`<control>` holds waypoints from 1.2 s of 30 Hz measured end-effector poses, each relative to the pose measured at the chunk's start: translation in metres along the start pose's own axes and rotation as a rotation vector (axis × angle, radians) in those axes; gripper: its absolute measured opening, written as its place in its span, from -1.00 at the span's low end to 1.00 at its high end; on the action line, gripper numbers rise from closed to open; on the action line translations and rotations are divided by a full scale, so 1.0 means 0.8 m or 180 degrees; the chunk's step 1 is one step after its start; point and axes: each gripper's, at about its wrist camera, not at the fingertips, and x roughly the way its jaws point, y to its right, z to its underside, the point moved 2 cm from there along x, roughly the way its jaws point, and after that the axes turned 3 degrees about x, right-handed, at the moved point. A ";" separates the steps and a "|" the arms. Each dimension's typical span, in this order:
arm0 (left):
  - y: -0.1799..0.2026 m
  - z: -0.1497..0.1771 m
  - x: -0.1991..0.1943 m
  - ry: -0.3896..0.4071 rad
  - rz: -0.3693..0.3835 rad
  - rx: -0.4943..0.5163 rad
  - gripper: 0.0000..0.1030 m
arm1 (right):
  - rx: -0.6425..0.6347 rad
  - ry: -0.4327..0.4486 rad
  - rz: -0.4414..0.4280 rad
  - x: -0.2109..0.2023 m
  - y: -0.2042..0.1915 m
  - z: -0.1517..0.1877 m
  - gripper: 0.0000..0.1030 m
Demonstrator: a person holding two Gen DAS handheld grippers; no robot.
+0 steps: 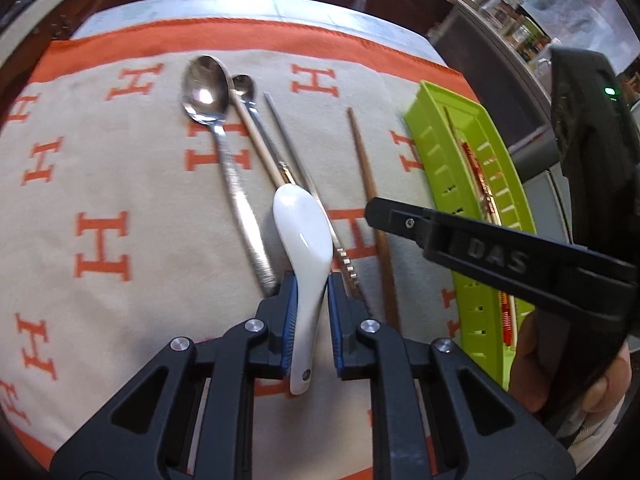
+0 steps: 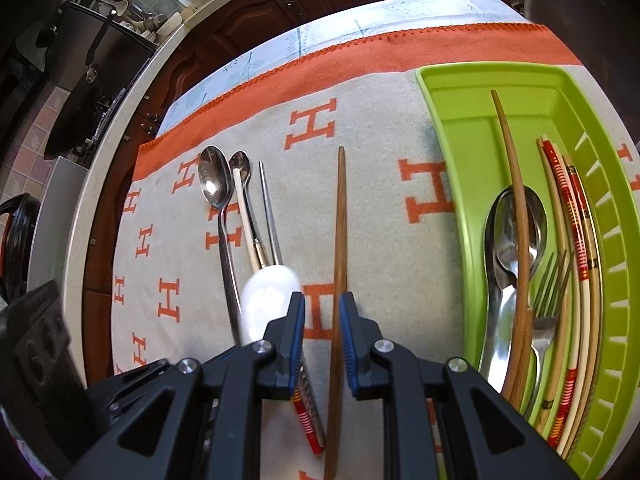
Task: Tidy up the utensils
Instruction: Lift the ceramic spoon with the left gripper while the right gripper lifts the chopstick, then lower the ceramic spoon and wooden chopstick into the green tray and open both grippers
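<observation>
Left wrist view: my left gripper (image 1: pixel 311 308) was clamped on the white spoon (image 1: pixel 305 248) by its handle, above the cloth (image 1: pixel 120 168). Right wrist view: my right gripper (image 2: pixel 322 320) stood with jaws apart astride the brown chopstick (image 2: pixel 339 240) on the cloth; the tray (image 2: pixel 452 152) lay to its right, holding other utensils.

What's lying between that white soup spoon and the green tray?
In the right wrist view, one brown wooden chopstick lies on the blanket between the white soup spoon and the green tray; the rest is bare cloth.
</observation>
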 end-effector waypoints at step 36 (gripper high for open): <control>0.072 -0.002 -0.092 0.0452 0.0135 0.0271 -0.92 | -0.0124 0.0198 -0.0461 -0.071 -0.001 0.027 -0.87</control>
